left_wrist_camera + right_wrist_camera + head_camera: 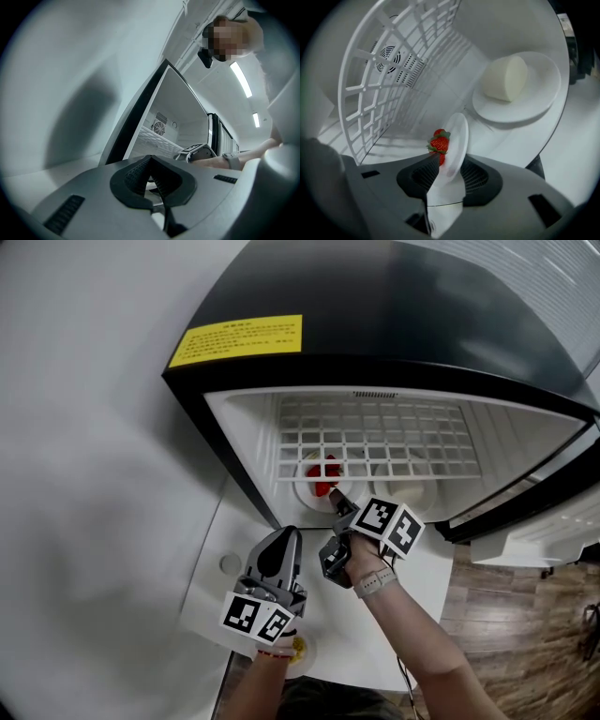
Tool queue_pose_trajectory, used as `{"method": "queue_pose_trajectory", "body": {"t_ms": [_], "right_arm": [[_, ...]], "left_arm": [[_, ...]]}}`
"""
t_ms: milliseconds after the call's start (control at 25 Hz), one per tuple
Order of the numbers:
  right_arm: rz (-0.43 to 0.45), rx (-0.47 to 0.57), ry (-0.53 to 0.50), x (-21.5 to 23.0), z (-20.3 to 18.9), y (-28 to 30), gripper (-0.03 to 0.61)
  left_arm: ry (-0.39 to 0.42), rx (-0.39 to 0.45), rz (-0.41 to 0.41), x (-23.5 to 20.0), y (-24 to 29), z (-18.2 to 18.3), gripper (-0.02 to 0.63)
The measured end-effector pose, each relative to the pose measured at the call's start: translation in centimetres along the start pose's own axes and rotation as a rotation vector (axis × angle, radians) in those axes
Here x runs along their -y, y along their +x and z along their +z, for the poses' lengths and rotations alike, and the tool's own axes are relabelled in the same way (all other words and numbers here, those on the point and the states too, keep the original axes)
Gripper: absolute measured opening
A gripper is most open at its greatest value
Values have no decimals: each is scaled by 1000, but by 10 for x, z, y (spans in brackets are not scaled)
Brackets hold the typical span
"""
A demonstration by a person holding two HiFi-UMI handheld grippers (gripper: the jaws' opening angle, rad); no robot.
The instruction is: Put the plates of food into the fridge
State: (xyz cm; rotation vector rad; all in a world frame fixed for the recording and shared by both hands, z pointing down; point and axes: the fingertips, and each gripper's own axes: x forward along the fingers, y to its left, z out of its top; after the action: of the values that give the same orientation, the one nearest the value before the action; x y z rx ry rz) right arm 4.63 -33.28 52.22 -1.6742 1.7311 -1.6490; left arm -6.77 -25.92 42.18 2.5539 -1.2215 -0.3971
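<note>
A small white plate (457, 136) with red strawberries (439, 143) stands on the fridge floor under the wire shelf (370, 84); from the head view the plate (323, 479) shows through the shelf. My right gripper (445, 161) reaches into the fridge (375, 334), and the plate's near rim lies between its jaws, which stand slightly apart and do not clamp it. Beside it sits a larger plate (520, 101) with a pale cream wedge of food (505, 78). My left gripper (279, 554) hovers outside over the white table (220, 540), shut and empty.
The fridge door (534, 521) hangs open at the right. A fan vent (388, 54) sits in the fridge's back wall. A plate with yellow food (298, 649) lies on the table below my left gripper. Wooden floor (525, 615) shows at the right.
</note>
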Motion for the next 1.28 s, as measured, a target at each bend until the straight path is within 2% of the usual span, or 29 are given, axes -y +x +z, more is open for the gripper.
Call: {"method": "queue_pose_trajectory", "body": {"t_ms": [240,560,680,800,1080,1280], "right_arm": [[-43,-34,-198,-3,-7,-1,152],[-128,-173,-572,2,-12,-1,158],[-139,-177,-674,2,-9,-2,164],[-147,-165,-702,3,-8,-3,172],[-134,-117,-630,9,-3,-4,204],[-155,-89,-661,14,1,-6,240]], "left_arm": [[-6,10,6,-4,-2,5,6],[-26,26,18,-8,-5,7,6],[-33,31,16,-8,-4,7,6],[-36,33,17,-7,-6,8,6],[-47,38,27,-13,-10,8,6],[-55,42,33,-16,-12,8,6]]}}
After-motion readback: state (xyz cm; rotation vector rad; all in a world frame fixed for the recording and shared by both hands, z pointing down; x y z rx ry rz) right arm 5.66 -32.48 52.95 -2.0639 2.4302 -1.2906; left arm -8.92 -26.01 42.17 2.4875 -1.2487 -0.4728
